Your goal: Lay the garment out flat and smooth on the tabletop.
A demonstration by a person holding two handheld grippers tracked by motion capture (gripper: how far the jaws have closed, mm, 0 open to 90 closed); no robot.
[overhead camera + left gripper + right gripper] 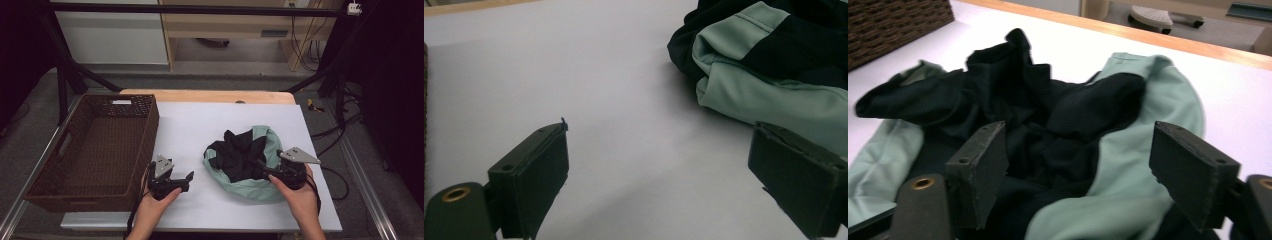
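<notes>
Between the jaws of the right tongs point(1078, 170) lay a crumpled garment point(1063, 125), black and pale green, and the jaws stood apart, their pads off the cloth. In the high view those right tongs point(264, 170) sat at the near right edge of the garment point(245, 157), gripped by the person's right hand point(297, 192), with a grey three-cornered plate on top. Ahead of them, in the right gripper view, the black folds rose in a peak at the middle of the heap while green panels ran down either side.

The left tongs point(659, 175) were also apart, with nothing between the jaws but the bare white surface point(599, 90). The garment point(769, 75) lay ahead of them and to their right, its green hem just beyond the right jaw; whether it touched that jaw cannot be told. From above, the left tongs point(181, 181) rested low over the surface point(200, 125), held by the left hand point(155, 200), a short way left of the heap.

Farther out, just to the left of the left tongs, a brown wicker basket point(145, 125) stood on the surface, its near right corner close beside them. Beyond the right tongs a strip of wooden edge bordered the white sheet.
</notes>
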